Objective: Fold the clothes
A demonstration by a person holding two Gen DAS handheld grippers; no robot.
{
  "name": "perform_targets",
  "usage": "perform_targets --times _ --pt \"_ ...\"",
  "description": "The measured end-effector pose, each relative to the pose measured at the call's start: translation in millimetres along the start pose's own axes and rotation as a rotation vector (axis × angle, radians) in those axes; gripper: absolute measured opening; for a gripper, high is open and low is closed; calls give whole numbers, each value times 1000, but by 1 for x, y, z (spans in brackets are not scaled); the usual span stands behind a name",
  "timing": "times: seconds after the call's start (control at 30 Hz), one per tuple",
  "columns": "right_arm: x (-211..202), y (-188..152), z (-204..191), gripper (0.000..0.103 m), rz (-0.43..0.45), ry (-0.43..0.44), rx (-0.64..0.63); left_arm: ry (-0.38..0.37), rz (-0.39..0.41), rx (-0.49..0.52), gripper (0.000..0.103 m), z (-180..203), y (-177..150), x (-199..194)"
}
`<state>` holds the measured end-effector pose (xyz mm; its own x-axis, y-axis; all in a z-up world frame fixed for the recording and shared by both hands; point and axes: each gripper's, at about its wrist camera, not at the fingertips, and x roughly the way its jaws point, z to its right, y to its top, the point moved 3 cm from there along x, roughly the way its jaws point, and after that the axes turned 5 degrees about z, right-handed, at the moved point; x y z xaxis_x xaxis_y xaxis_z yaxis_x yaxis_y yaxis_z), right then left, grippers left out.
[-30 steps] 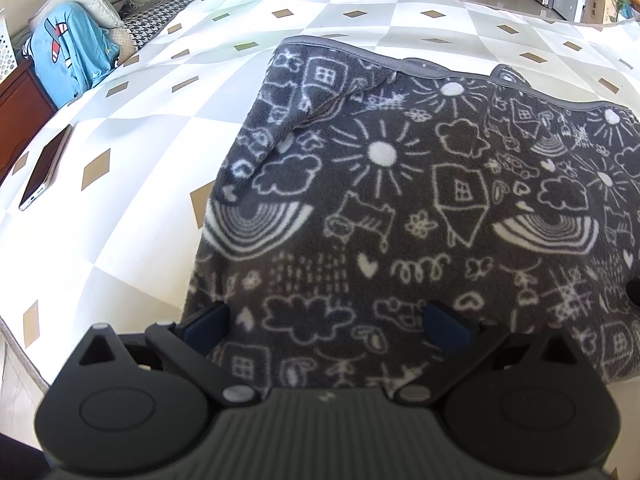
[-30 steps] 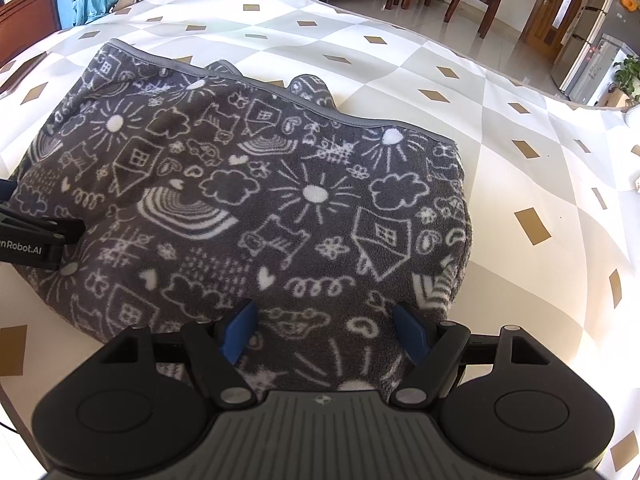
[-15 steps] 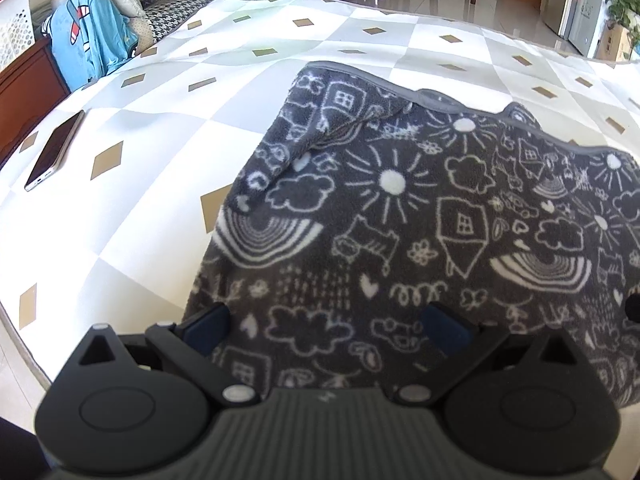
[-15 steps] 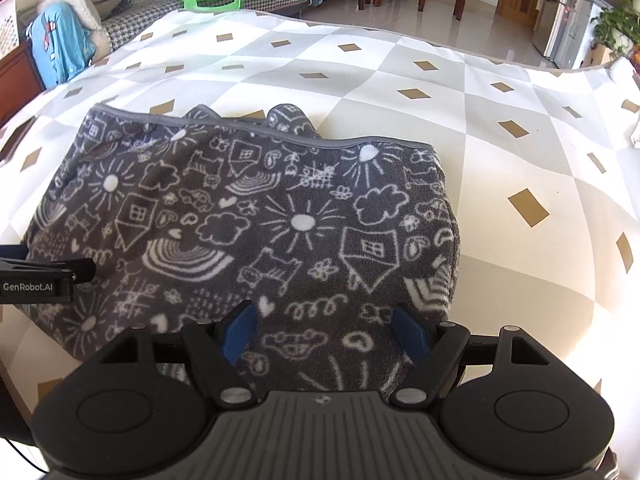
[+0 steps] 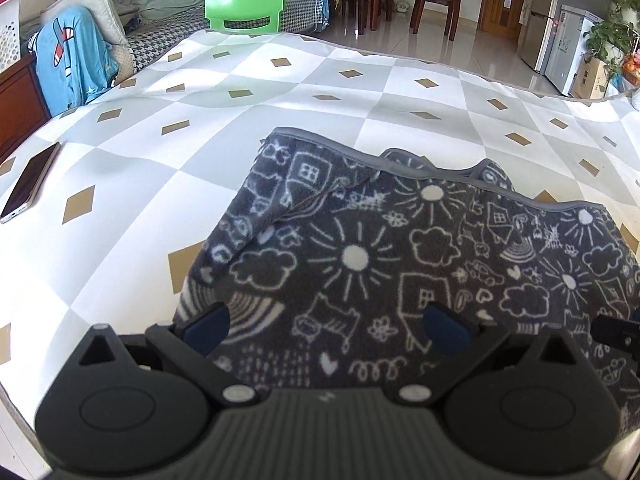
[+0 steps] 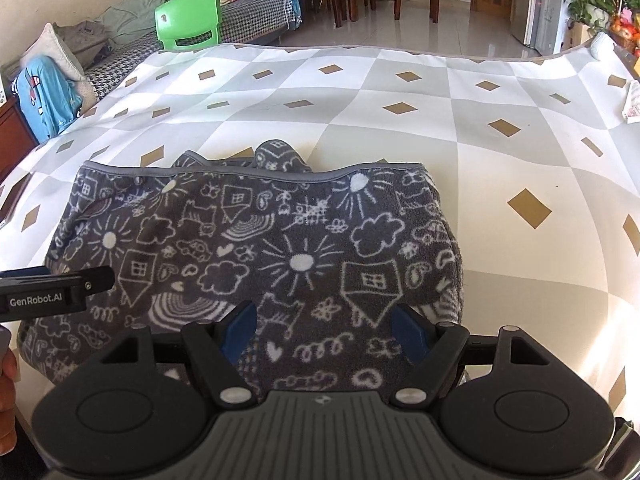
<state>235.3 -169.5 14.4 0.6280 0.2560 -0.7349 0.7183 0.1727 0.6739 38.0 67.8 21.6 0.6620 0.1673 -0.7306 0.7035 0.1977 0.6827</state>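
Note:
A dark grey fleece garment [image 5: 400, 256] [image 6: 256, 248] printed with white suns, clouds and houses lies folded into a rough rectangle on the checked cover. Its grey-trimmed edge is at the far side, with a bit of fabric poking out beyond it. My left gripper [image 5: 326, 326] hovers open over the garment's near left part, nothing between its blue pads. Over the near right part my right gripper [image 6: 324, 330] also stands open, holding nothing. The left gripper's finger [image 6: 56, 284] shows at the left edge of the right wrist view.
The white and grey checked cover [image 5: 320, 92] with tan diamonds spreads all round the garment. A phone [image 5: 30, 182] lies at its left edge. A green chair [image 5: 246, 2], a sofa with a blue garment [image 5: 70, 64], wooden chairs and a fridge stand beyond. A paper [image 6: 632, 102] lies far right.
Both grippers have lifted and tipped back, so the garment sits lower and farther in both views and more of the room shows. Their jaws stay open and the garment has not moved.

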Motion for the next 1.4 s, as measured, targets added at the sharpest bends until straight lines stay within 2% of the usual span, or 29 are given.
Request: perform_targets --times 0.23,0.47,0.67,0.83,0.97,1.17,1.4 --pt "7 0 -2 75 -9 -4 -16 -44 1 -17 103 5 22 21" --pt "13 -3 -2 75 -19 -11 -30 -13 -29 -150 103 -21 40 55" --pt "17 -6 -2 76 -17 -10 -49 -2 -69 -229 103 -36 42 82" --pt "16 -7 -1 76 -5 2 -65 14 -79 -236 103 -36 40 93" --pt "16 -7 1 76 3 11 -56 45 -61 -180 103 -28 36 95" --pt "12 -2 3 76 25 11 -23 44 -36 -176 103 -27 32 91" --pt "0 17 8 75 116 57 20 42 -26 -167 103 -26 30 89"
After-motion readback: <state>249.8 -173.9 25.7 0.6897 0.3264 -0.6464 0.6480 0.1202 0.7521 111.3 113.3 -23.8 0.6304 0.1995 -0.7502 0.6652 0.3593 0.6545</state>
